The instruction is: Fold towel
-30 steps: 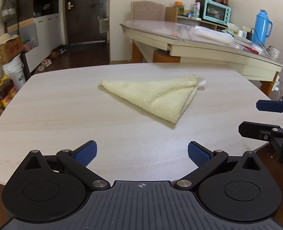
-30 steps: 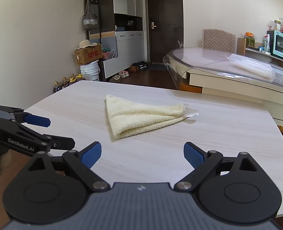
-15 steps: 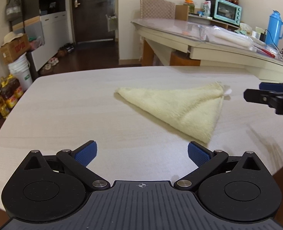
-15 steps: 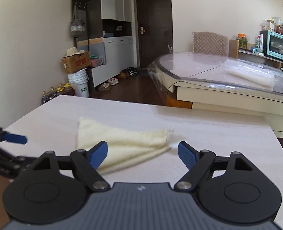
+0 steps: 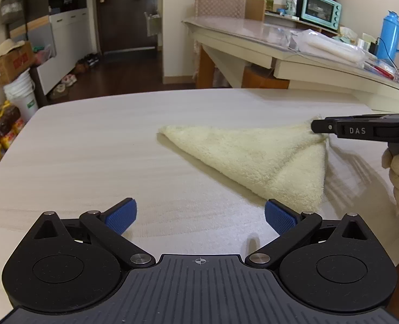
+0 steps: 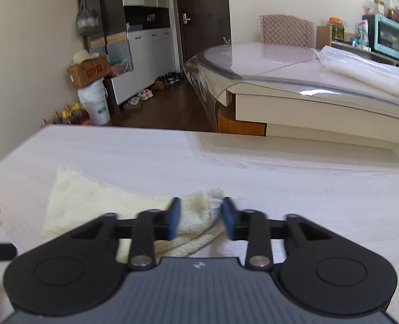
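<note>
R gripper reached towel corner, closing.

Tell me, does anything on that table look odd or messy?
Nothing spilled or damaged. The towel lies folded into a triangle rather than a neat rectangle, and the right tool is closing on its corner, bunching it slightly.

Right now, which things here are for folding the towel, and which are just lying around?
For the job:
- towel, folded in a triangle on the table
- right gripper, closing on the towel's corner
- left gripper, open, holding nothing

Just lying around:
- blue flask
- toaster oven
- white bucket
- cardboard box
</note>
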A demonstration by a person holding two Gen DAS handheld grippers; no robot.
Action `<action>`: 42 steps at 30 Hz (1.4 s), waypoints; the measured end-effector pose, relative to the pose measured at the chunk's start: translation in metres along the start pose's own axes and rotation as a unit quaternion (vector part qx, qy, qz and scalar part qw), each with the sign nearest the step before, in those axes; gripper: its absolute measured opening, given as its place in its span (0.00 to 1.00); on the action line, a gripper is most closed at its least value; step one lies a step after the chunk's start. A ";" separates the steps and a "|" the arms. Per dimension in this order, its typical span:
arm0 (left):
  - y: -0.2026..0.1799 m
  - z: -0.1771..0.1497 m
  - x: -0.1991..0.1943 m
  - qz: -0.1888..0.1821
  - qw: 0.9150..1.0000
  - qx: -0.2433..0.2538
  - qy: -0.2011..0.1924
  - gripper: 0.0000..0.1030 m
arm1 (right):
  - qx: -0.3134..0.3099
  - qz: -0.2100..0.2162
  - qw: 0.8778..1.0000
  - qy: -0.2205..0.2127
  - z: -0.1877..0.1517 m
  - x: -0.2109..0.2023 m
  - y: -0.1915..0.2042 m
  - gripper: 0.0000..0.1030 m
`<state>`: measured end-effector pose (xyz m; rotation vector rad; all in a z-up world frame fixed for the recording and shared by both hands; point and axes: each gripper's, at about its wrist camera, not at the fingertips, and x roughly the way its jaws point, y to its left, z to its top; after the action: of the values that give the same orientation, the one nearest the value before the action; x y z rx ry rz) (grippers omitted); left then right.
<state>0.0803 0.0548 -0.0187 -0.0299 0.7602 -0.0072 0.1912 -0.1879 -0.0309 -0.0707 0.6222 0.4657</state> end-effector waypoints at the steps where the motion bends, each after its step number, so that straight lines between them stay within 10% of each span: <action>1: 0.002 0.000 0.000 0.001 1.000 -0.001 0.000 1.00 | -0.003 0.002 1.000 -0.004 -0.001 -0.002 0.001 0.07; 5: 0.015 -0.002 -0.004 0.017 1.000 -0.004 -0.003 1.00 | -0.029 0.001 0.999 -0.034 -0.001 -0.024 0.011 0.07; 9: 0.041 -0.001 -0.013 0.050 0.999 -0.005 -0.006 1.00 | -0.022 0.107 0.993 -0.052 -0.003 -0.060 0.041 0.07; 15: 0.087 0.003 -0.033 0.091 0.996 -0.018 -0.017 1.00 | -0.105 0.262 0.959 -0.023 -0.034 -0.084 0.139 0.07; 20: 0.101 0.005 -0.042 0.096 0.995 -0.010 -0.017 1.00 | -0.175 0.303 0.937 0.014 -0.064 -0.075 0.190 0.07; 24: 0.095 0.012 -0.033 0.070 0.997 0.009 -0.015 1.00 | -0.192 0.296 0.936 -0.001 -0.062 -0.080 0.184 0.19; 27: 0.087 0.020 -0.023 0.054 0.998 0.030 -0.017 1.00 | -0.199 0.255 0.946 -0.022 -0.051 -0.084 0.166 0.47; 32: 0.075 0.028 -0.003 0.047 0.997 0.064 -0.011 1.00 | -0.208 0.182 0.961 -0.027 -0.024 -0.068 0.138 0.47; 42: 0.075 0.028 0.023 0.015 0.994 0.105 0.034 1.00 | -0.254 0.192 0.948 0.029 0.019 0.032 0.169 0.47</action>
<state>0.1161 0.1298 -0.0168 0.1835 0.8238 -0.0602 0.1502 -0.0202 -0.0220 -0.4605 0.5616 0.9994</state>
